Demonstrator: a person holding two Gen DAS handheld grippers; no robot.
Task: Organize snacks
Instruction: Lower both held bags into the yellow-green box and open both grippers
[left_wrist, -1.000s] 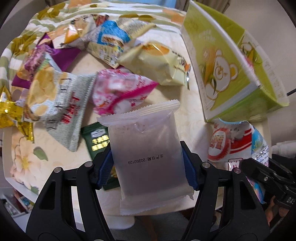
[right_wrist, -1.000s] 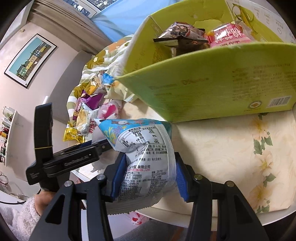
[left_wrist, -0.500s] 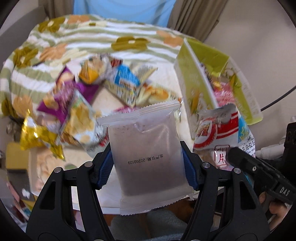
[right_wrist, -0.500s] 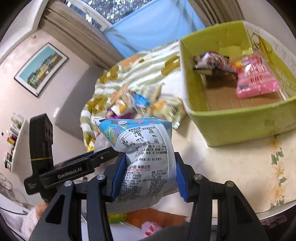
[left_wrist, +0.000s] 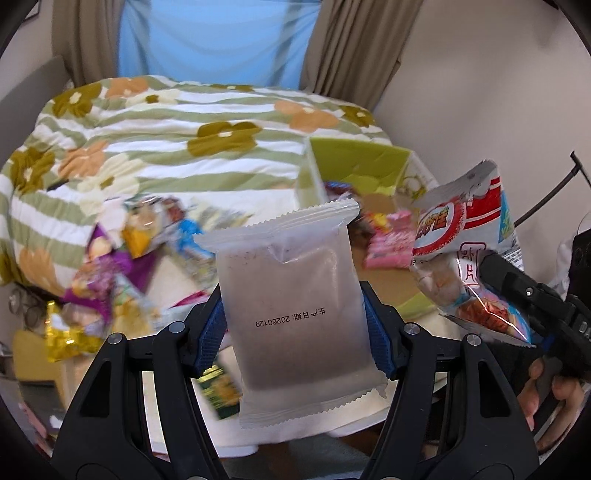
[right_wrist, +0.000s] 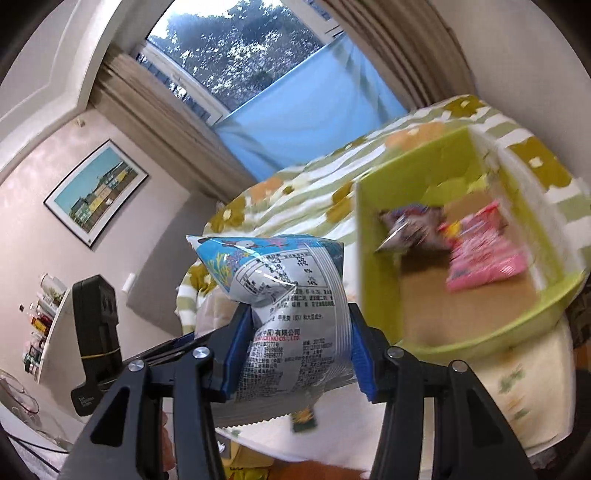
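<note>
Frosted matt plastic packet (left_wrist: 295, 295); glossy foil bag (right_wrist: 291, 314).

The left tongs (left_wrist: 295, 332) are held up in the air and squeeze a frosted snack packet (left_wrist: 299, 295) between their blue pads. The right tongs (right_wrist: 295, 350) are up too, and they pinch a blue and white snack bag (right_wrist: 288, 314) at its middle. Bare fingers (left_wrist: 546, 391) wrap around the handle of the right tongs.

Right gripper (right_wrist: 295, 354) clamping snack bag (right_wrist: 288, 314), green box (right_wrist: 380, 280) beside — contents blurred, perhaps packets
</note>
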